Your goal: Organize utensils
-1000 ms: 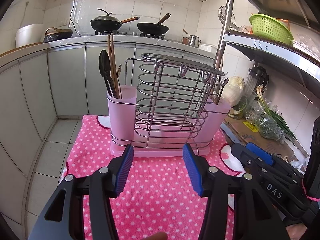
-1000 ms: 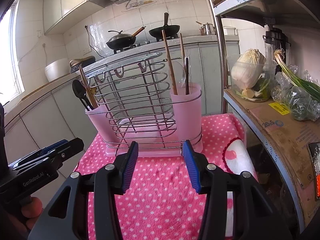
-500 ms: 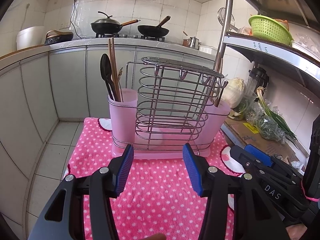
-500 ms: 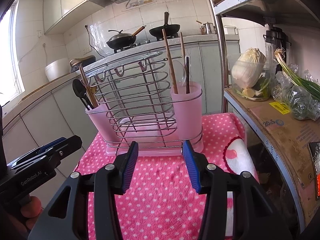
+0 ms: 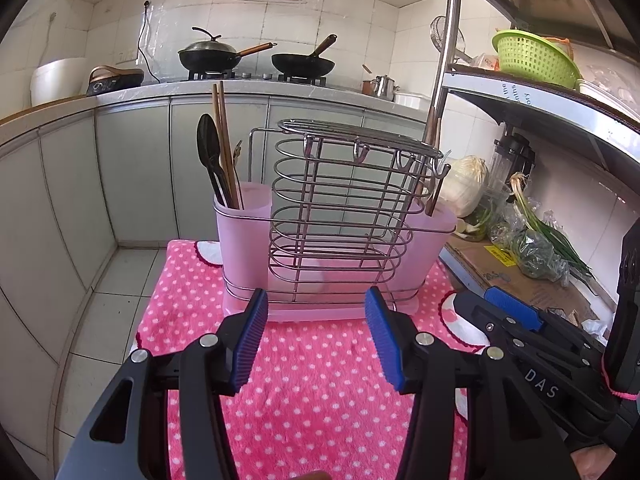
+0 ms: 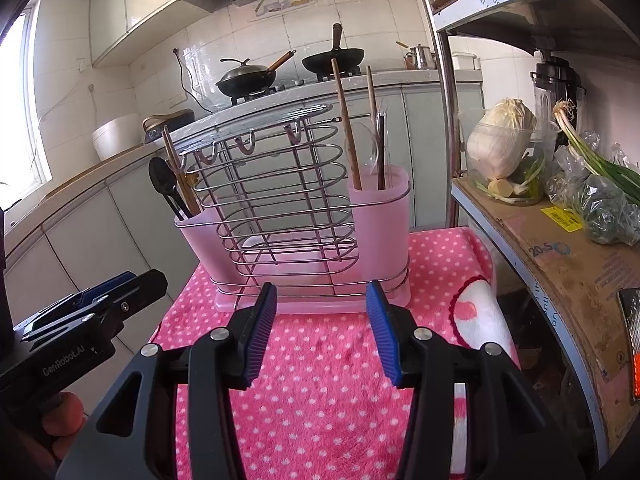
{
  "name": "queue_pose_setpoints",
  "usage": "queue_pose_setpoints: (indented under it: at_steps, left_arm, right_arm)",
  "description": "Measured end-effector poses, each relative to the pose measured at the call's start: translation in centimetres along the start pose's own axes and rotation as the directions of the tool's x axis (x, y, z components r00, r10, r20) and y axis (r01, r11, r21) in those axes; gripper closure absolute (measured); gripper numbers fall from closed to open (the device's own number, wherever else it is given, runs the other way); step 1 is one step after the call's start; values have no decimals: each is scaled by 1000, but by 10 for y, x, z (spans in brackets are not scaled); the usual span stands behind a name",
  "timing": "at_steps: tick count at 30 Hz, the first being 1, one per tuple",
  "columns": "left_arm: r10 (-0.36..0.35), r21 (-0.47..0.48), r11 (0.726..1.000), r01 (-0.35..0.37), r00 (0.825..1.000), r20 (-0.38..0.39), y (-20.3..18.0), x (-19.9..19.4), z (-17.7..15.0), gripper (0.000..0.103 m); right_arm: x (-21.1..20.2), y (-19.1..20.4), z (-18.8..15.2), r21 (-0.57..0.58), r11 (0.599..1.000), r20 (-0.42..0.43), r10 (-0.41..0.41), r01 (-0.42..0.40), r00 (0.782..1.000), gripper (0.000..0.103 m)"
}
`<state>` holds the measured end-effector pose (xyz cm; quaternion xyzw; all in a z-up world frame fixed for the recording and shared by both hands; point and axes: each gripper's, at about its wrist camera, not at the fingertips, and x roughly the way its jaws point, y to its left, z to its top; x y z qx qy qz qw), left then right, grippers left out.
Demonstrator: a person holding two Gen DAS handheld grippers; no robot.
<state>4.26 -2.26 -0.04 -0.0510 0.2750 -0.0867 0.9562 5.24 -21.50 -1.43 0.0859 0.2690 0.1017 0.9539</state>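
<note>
A wire utensil rack (image 5: 344,208) (image 6: 276,204) with two pink cups stands on a pink dotted cloth (image 5: 320,380) (image 6: 332,376). The left pink cup (image 5: 242,236) (image 6: 204,240) holds a black spoon (image 5: 208,152) (image 6: 162,176) and wooden chopsticks (image 5: 222,136). The right pink cup (image 6: 380,220) (image 5: 436,236) holds wooden-handled utensils (image 6: 346,120). My left gripper (image 5: 316,336) and my right gripper (image 6: 322,328) hover side by side before the rack, both open and empty. The right gripper also shows at the lower right (image 5: 516,320); the left one shows at the lower left (image 6: 92,308).
A metal shelf unit (image 6: 448,92) stands close on the right with a cabbage (image 6: 500,140), bagged greens (image 6: 600,200) and cardboard. A counter with two pans (image 5: 224,56) runs behind. Tiled floor (image 5: 108,304) drops off to the left of the cloth.
</note>
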Motion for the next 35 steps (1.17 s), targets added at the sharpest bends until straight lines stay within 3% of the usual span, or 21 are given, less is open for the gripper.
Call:
queue_pose_setpoints:
  at_steps: [35]
  left_arm:
    - [-12, 0, 1000, 12, 1000, -20, 1, 8, -3, 53]
  right_arm:
    - [8, 1, -1, -11, 1000, -23, -3, 3, 1000, 56]
